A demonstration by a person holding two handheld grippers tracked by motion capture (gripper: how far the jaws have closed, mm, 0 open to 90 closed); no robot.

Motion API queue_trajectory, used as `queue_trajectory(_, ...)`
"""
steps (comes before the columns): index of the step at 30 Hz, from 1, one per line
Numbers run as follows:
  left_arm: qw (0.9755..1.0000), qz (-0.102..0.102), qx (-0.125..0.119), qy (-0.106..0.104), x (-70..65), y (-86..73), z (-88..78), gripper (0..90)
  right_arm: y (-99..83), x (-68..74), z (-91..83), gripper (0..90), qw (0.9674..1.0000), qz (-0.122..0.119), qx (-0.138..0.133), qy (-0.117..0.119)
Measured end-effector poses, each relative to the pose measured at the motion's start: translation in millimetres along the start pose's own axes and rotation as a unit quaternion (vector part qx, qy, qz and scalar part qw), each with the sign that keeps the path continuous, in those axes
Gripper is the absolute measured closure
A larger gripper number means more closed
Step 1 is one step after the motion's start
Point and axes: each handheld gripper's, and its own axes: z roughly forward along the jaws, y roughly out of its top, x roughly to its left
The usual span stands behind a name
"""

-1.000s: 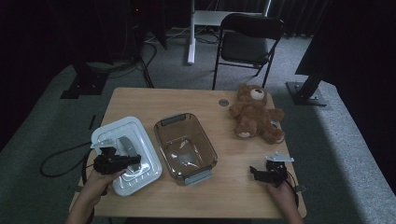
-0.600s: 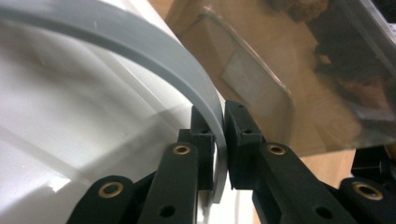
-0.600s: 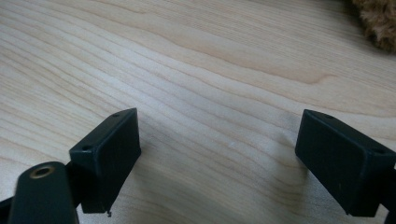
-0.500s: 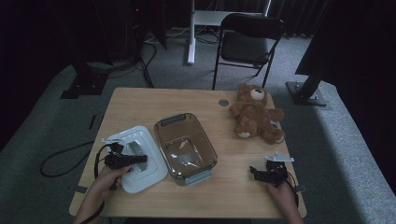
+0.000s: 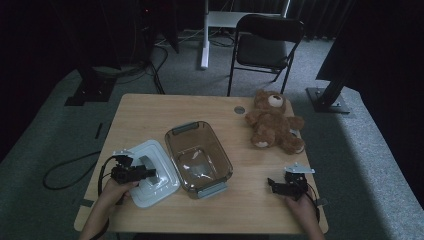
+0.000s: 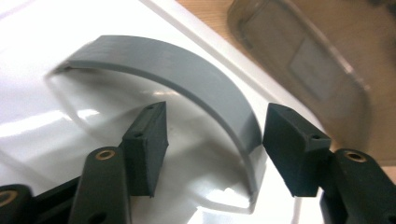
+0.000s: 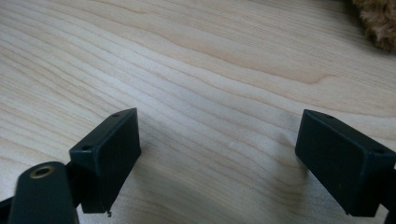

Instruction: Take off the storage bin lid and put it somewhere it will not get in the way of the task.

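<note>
A white lid [image 5: 162, 186] with a curved grey handle [image 6: 187, 79] lies flat at the table's front left. My left gripper [image 5: 149, 173] is open over it, and in the left gripper view [image 6: 215, 121] one jaw stands on each side of the handle's near end. Just right of the lid is a clear brownish container [image 5: 220, 156] with grey end clips, whose edge [image 6: 303, 60] is blurred in the left gripper view. My right gripper [image 5: 274, 186] rests open at the front right, over bare wood [image 7: 219, 140]. A brown teddy bear [image 5: 272, 124] sits at the back right.
The wooden table [image 5: 150, 115] has a small round grommet [image 5: 239, 109] near its far edge. A bit of the bear's fur [image 7: 378, 18] shows in the right gripper view. A black folding chair [image 5: 262, 47] and stand bases are on the floor beyond.
The white lid has shifted right, closer to the container, and my left gripper moved with it. The right gripper has stayed put.
</note>
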Motion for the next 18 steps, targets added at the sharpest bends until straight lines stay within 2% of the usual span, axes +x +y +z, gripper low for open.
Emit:
queue_trajectory(8,0.9997,0.016,-0.008,0.014,-1.8,-4.7,-5.0,37.6,0.0,0.0,0.0,13.2,1.0,0.0,0.0,0.0)
queue_trajectory(10,0.9995,0.018,-0.01,0.026,-2.1,-6.0,-6.8,33.7,-0.1,0.1,-0.1,13.2,1.0,0.001,0.0,0.0)
queue_trajectory(15,0.9991,0.019,-0.016,0.033,-1.3,-11.2,-13.4,32.9,-0.1,0.1,-0.1,13.2,1.0,0.0,0.0,-0.001)
queue_trajectory(18,0.9981,0.034,-0.019,0.047,-2.0,-15.7,-18.2,26.5,-0.1,0.1,-0.1,13.2,1.0,0.001,0.0,-0.001)
